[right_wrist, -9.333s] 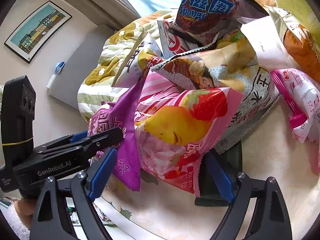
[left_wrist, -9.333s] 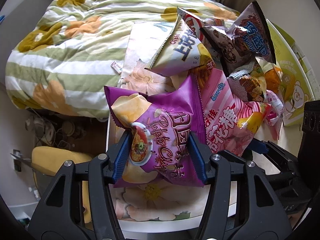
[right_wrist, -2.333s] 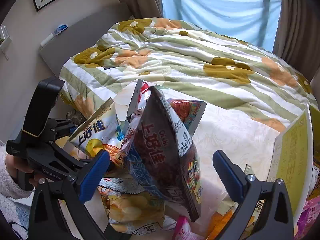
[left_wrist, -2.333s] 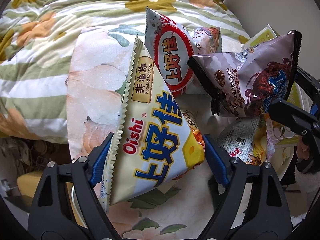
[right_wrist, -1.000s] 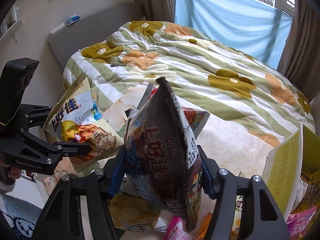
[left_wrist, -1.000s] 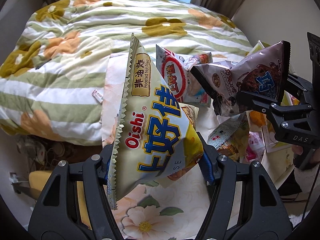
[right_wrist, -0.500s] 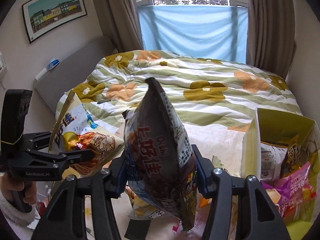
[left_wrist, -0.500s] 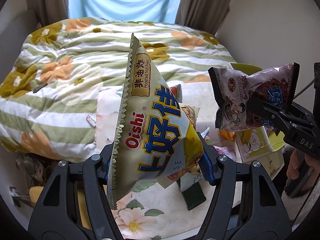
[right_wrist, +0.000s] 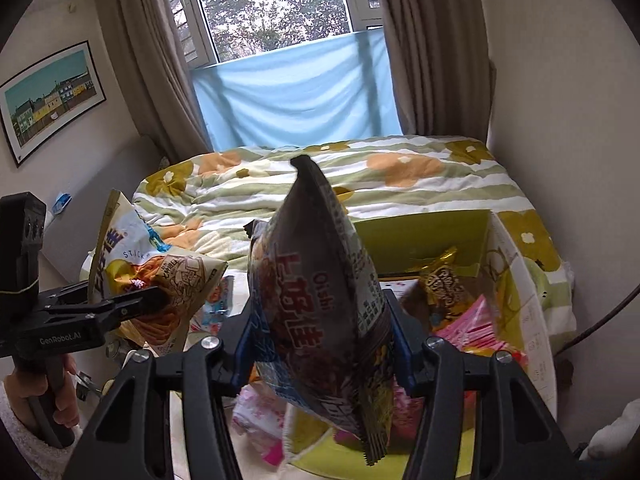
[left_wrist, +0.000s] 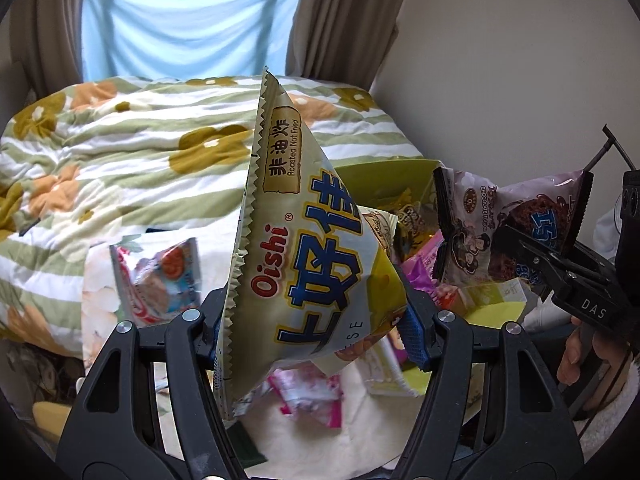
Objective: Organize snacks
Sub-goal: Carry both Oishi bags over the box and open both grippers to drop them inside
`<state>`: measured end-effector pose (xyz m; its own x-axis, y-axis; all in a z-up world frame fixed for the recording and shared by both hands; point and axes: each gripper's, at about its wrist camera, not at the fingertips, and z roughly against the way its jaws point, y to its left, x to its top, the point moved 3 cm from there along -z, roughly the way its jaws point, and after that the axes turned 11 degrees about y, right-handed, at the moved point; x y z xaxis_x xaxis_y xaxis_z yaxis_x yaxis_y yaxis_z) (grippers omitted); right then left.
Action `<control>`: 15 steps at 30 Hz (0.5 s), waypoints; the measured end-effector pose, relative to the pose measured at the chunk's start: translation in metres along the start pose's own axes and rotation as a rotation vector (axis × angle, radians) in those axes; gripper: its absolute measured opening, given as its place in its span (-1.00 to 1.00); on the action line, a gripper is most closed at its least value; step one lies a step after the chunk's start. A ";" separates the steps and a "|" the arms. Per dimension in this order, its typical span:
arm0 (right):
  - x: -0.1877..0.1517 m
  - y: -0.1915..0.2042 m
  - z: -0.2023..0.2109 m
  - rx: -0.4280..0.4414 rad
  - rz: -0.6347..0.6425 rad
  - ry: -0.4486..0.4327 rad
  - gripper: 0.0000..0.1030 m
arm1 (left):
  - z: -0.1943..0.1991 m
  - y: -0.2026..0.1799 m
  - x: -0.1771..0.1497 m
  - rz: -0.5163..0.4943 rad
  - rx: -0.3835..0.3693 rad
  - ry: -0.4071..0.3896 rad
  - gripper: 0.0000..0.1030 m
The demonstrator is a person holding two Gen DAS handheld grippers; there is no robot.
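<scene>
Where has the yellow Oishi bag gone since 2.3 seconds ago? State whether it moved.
Yes. The yellow Oishi bag, clamped in the left gripper, has risen off the floral table where it lay, and now hangs above it.

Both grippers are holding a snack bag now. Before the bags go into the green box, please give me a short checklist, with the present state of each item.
1. Left gripper shut on the cream Oishi bag: ok.
2. Right gripper shut on the dark Oishi bag: ok.
3. Both bags lifted above the table: ok.
4. Green box open at the top: ok.
5. Room left in the box, which already holds snacks: cannot tell.
6. Bags apart from each other: ok.
</scene>
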<state>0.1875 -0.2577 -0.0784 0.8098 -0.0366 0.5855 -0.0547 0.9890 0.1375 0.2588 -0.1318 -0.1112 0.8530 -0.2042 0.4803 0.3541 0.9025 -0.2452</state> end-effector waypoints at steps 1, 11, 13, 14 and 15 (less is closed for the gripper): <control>-0.003 -0.012 0.005 -0.006 -0.007 -0.004 0.00 | -0.009 -0.014 0.005 -0.003 -0.008 0.007 0.23; 0.006 -0.112 0.008 0.014 -0.068 0.030 0.00 | -0.113 -0.114 0.046 0.004 -0.057 0.114 0.25; 0.009 -0.123 0.005 0.022 -0.068 0.043 0.00 | -0.132 -0.121 0.051 0.006 -0.055 0.140 0.25; 0.010 -0.128 0.003 0.028 -0.068 0.047 0.00 | -0.139 -0.127 0.053 0.009 -0.058 0.146 0.29; 0.012 -0.132 0.001 0.032 -0.068 0.052 0.00 | -0.144 -0.132 0.053 0.012 -0.056 0.150 0.38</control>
<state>0.2038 -0.3889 -0.0886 0.8414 -0.0949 0.5320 -0.0169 0.9793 0.2015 0.3122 -0.3164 -0.1743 0.9037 -0.2513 0.3466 0.3604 0.8835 -0.2992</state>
